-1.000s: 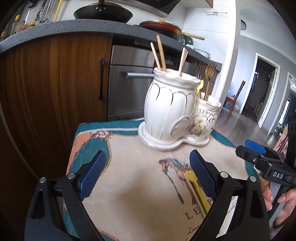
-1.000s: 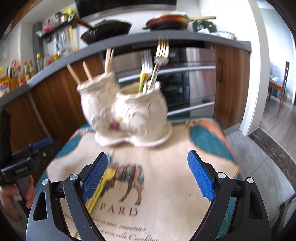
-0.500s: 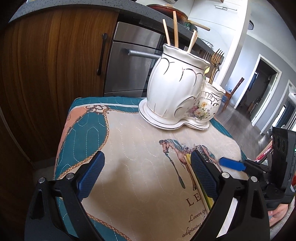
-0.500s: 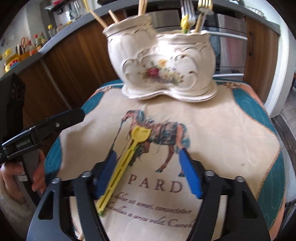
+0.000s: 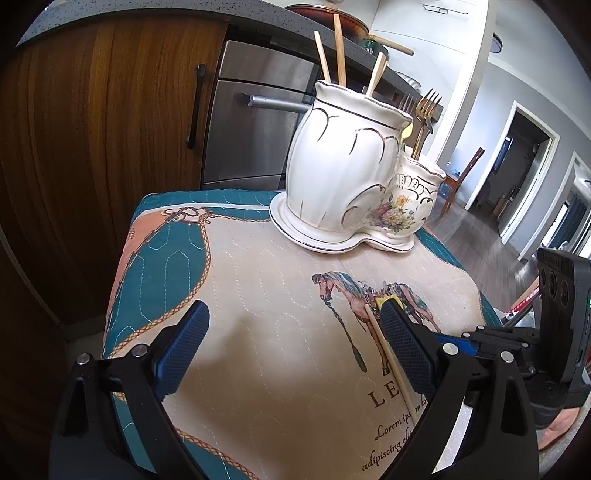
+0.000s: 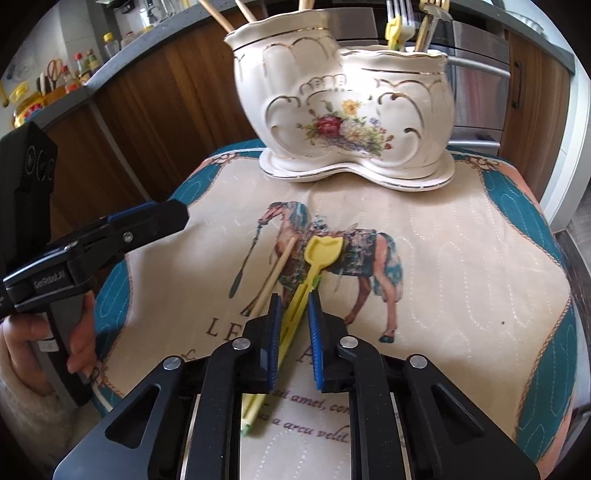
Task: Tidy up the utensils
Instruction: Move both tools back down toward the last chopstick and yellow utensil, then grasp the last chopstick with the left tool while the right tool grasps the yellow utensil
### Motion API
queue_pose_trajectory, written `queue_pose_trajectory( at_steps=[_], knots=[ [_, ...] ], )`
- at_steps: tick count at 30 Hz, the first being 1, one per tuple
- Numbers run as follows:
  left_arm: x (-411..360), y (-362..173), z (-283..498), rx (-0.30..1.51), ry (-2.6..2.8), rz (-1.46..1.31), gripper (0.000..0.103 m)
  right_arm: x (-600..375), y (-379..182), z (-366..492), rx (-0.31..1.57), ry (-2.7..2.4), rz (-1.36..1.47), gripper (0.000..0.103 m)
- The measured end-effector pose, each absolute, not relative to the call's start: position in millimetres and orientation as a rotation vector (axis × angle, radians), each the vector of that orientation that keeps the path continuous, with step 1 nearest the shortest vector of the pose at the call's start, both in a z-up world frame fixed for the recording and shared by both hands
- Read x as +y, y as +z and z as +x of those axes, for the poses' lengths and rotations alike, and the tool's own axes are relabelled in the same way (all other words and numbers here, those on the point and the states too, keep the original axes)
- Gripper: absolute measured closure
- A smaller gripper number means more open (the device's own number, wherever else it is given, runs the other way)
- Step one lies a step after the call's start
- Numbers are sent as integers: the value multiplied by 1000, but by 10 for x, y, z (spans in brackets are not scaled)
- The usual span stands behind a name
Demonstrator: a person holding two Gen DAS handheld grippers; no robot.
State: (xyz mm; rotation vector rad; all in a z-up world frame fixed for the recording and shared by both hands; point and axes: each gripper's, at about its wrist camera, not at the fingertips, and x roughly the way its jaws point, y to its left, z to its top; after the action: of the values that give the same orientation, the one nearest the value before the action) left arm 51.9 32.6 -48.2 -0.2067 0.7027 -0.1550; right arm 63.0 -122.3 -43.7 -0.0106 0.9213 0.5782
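Observation:
A yellow plastic utensil (image 6: 320, 251) lies on the horse-print mat (image 6: 443, 258), with a wooden chopstick (image 6: 275, 275) beside it on the left. My right gripper (image 6: 294, 301) is low over the mat, its jaws closing with the utensil's handle between the blue pads, which press on it. My left gripper (image 5: 291, 332) hovers open over the mat's left part with nothing between its fingers; the chopstick (image 5: 388, 354) runs by its right finger. The white ceramic holder (image 6: 343, 110) stands at the mat's far edge, chopsticks in its taller pot, forks (image 6: 430, 14) in the lower one.
Wooden cabinets (image 5: 92, 129) and a steel oven front (image 5: 255, 129) rise close behind the holder (image 5: 351, 166). A hand (image 6: 79, 350) grips the left tool at the mat's left edge. Pans and bottles sit on the counter above. The mat drops off at its right edge (image 6: 554, 295).
My right gripper came down and forward onto the yellow utensil and its jaws narrowed from wide to nearly together around the handle. The left gripper tilted downward slightly and stayed open.

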Motion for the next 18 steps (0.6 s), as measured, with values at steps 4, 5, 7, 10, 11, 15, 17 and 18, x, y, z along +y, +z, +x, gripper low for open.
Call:
queue_pose_trajectory(
  at_steps=[4,5,7,10,11,15,17,18],
  knots=[
    [266,-497,528,712,-170,-180,11,-1270,-397,634,876,482,-126,88],
    [250,-504,530,715,-175,-174,11,-1262,-400,632,875,476,-167,88],
    [237,-509,531,717,-180,-169,11,-1275,-417,658,887,484,-185,85],
    [218,-512,531,722,-186,-159,11,-1278,-446,685,888,459,-193,78],
    [210,-515,528,724,-189,-154,11,-1276,-448,689,883,456,-194,78],
    [139,-535,516,732,-201,-115,11,-1251,-464,693,875,468,-193,88],
    [106,-537,502,736,-207,-97,11,-1280,-466,719,876,473,-175,92],
    [88,-537,498,739,-212,-90,11,-1305,-458,731,876,468,-166,92]
  ],
)
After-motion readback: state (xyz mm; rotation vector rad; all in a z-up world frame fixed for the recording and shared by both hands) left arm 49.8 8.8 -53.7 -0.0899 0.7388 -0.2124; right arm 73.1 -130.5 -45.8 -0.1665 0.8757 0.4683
